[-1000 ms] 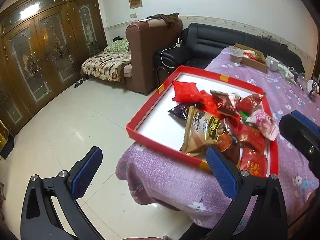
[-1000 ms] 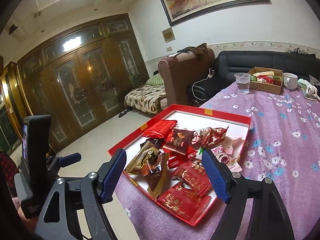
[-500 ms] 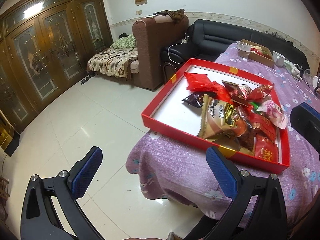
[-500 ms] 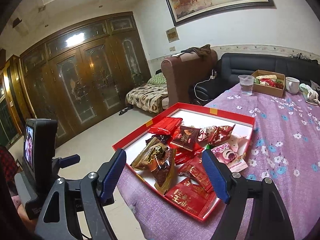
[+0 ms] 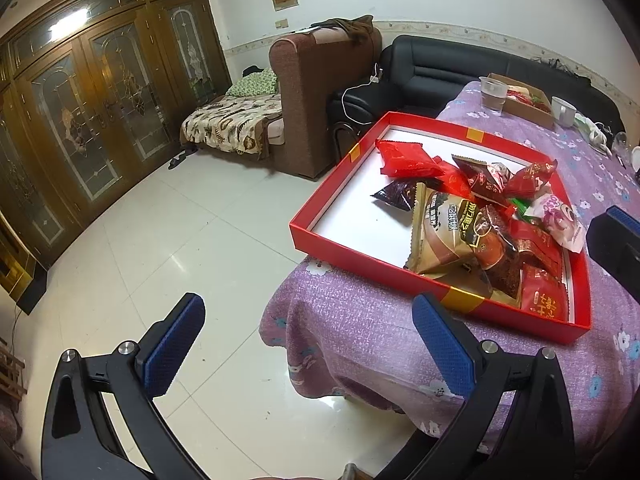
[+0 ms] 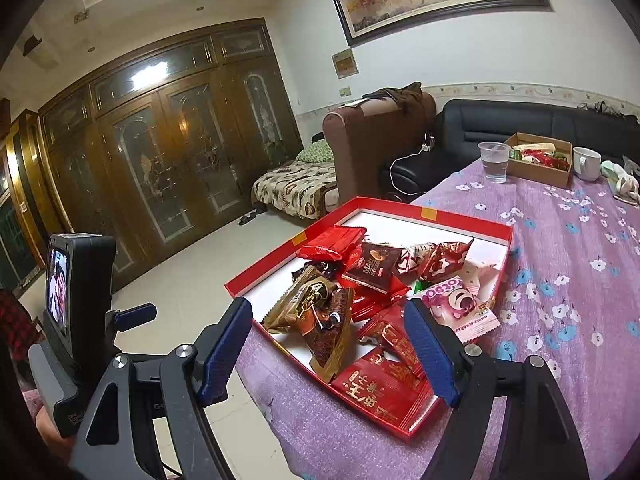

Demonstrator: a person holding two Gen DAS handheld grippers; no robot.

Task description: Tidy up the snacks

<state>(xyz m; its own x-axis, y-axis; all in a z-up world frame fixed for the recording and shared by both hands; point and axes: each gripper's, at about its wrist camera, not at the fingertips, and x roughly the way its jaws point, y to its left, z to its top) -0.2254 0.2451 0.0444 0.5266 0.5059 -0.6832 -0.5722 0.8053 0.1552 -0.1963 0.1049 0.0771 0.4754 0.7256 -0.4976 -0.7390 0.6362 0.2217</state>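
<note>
A shallow red tray (image 5: 332, 236) with a white floor sits at the near corner of a table under a purple flowered cloth (image 5: 360, 336). It also shows in the right wrist view (image 6: 472, 222). A heap of snack packets lies in it: a brown-gold packet (image 5: 444, 236), red packets (image 6: 380, 392), a pink bear packet (image 6: 456, 304). My left gripper (image 5: 308, 344) is open and empty, below and left of the table corner. My right gripper (image 6: 328, 344) is open and empty, just in front of the tray's near edge.
A cardboard box of snacks (image 6: 540, 160), a plastic cup of water (image 6: 494, 162) and a white mug (image 6: 586, 162) stand at the table's far end. A brown armchair (image 5: 320, 92) and black sofa (image 5: 440, 68) lie beyond. White tiled floor (image 5: 160, 240) lies to the left.
Both grippers have drawn back and down from the tray, which now sits farther up and right in the left view. Both stay open.
</note>
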